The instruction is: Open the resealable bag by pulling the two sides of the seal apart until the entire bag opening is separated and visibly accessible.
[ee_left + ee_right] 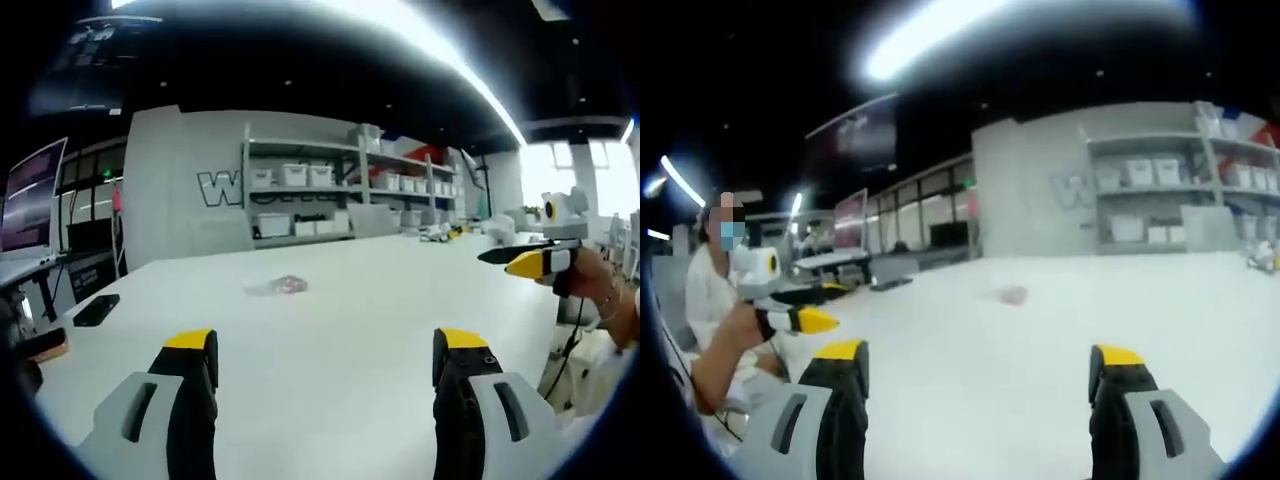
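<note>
The resealable bag [278, 286] lies flat on the white table [380, 320], small and clear with something pinkish inside. In the right gripper view the bag [1013, 295] is a faint blurred patch far ahead. My left gripper [325, 345] is open, its yellow-tipped jaws wide apart and well short of the bag, holding nothing. My right gripper [979, 352] is open too, with bare table between its jaws. The right gripper [540, 262] also shows at the table's right edge in a hand. The left gripper [800, 320] shows at the left, held by the person [715, 300].
A black phone [97, 310] lies near the table's left edge, with an orange-brown object [45, 346] beside it. Shelves with white bins [330, 180] stand behind the table. A monitor [30, 200] sits at the far left. Small items [445, 232] crowd the far right corner.
</note>
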